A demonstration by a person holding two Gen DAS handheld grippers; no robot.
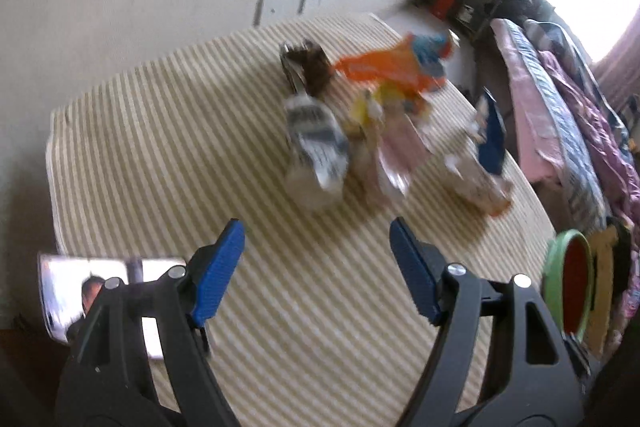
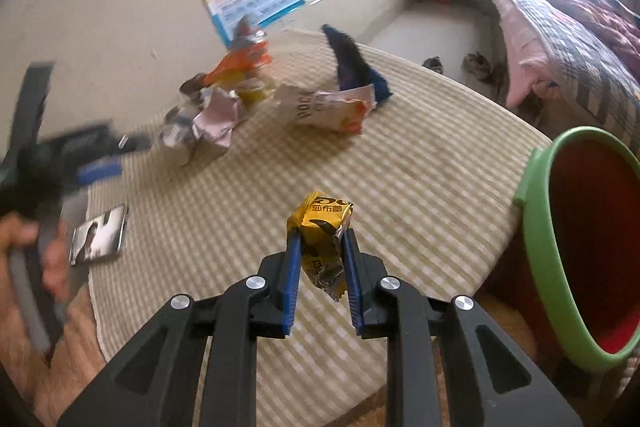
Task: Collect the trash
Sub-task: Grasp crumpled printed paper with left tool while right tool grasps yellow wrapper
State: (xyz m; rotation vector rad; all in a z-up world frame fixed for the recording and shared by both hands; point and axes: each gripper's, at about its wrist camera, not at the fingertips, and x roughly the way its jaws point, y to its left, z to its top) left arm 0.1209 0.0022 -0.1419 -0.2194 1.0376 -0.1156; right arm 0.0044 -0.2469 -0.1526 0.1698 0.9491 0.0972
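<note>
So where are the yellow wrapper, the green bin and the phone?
yellow wrapper (image 2: 320, 223): right wrist view, printed upper face.
green bin (image 2: 538, 247): right wrist view, left rim.
phone (image 2: 100, 237): right wrist view, screen middle.

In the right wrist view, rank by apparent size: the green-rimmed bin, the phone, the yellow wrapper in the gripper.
1. Green-rimmed bin, largest by far, though near the camera and partly cut off.
2 and 3. Phone and yellow wrapper look about alike; the wrapper sits nearer the camera, pinched in the right gripper, so no ranking.
</note>
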